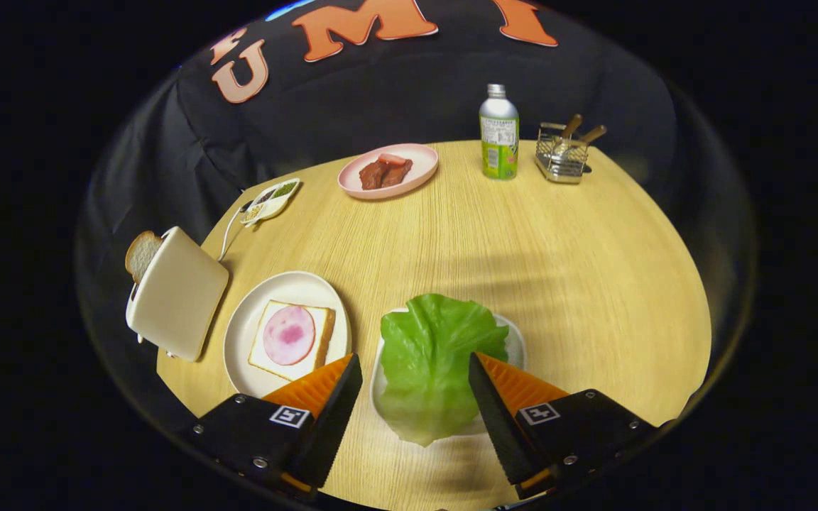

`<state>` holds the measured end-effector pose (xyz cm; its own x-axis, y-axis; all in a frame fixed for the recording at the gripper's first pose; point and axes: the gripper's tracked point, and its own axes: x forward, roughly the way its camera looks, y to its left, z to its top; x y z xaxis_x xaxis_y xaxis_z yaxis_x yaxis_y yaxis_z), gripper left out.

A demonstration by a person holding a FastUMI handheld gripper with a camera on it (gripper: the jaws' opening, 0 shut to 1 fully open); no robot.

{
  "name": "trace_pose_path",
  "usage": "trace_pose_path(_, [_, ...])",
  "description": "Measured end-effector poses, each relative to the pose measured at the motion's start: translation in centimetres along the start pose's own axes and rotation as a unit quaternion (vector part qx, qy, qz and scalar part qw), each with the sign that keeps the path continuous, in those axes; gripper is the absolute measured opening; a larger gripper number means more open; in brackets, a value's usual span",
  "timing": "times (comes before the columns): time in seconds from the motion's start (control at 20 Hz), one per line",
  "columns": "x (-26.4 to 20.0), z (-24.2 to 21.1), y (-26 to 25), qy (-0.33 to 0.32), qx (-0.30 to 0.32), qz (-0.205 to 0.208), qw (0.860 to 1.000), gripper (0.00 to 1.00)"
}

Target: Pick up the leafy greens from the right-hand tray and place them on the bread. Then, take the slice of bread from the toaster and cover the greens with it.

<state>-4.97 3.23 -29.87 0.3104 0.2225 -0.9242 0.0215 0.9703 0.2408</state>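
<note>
A green lettuce leaf (432,362) lies on a small white tray (516,342), right between my two fingers. My gripper (416,365) is open, its orange-and-black fingers standing either side of the leaf without pressing on it. To the left of the fingers, a white plate (253,319) holds a slice of bread (318,339) topped with a round of pink ham (288,335). Further left stands a cream toaster (176,292) with a bread slice (141,253) sticking out of its top.
Beyond the fingers, at the back of the round wooden table (558,270), are a pink plate of meat (388,171), a small dish of seasonings (271,200), a green-labelled bottle (499,141) and a wire basket of utensils (562,155). The toaster's cord (229,231) runs toward the seasoning dish.
</note>
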Motion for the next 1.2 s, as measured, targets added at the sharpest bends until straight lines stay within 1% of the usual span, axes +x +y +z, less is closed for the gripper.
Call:
trace_pose_path(0.25, [1.8,-0.8,-1.4,0.026,-0.006,-0.033,0.999,0.88])
trace_pose_path(0.4, [3.1,-1.4,-2.2,0.041,-0.006,-0.056,0.998,0.88])
trace_pose_path(0.5, [3.8,-1.9,-2.7,0.048,-0.014,-0.075,0.996,0.84])
trace_pose_path(0.55, [3.9,-1.5,-2.6,0.040,-0.018,-0.079,0.996,0.82])
trace_pose_path(0.65, [4.1,-1.6,-2.9,0.040,-0.038,-0.097,0.994,0.77])
trace_pose_path(0.7, [4.1,-1.6,-2.9,0.044,-0.046,-0.099,0.993,0.74])
trace_pose_path(0.75, [4.0,-1.7,-2.7,0.042,-0.049,-0.098,0.993,0.68])
trace_pose_path(0.8, [3.9,-1.7,-2.7,0.040,-0.048,-0.098,0.993,0.66])
trace_pose_path(0.95, [4.0,-1.4,-3.1,0.034,-0.036,-0.097,0.994,0.36])
trace_pose_path(1.0, [4.0,-1.3,-3.1,0.032,-0.027,-0.089,0.995,0.30])
trace_pose_path(1.05, [3.8,-1.4,-2.8,0.030,-0.022,-0.082,0.996,0.21])
trace_pose_path(1.2, [3.3,-0.8,-2.2,0.016,-0.012,-0.061,0.998,0.16])
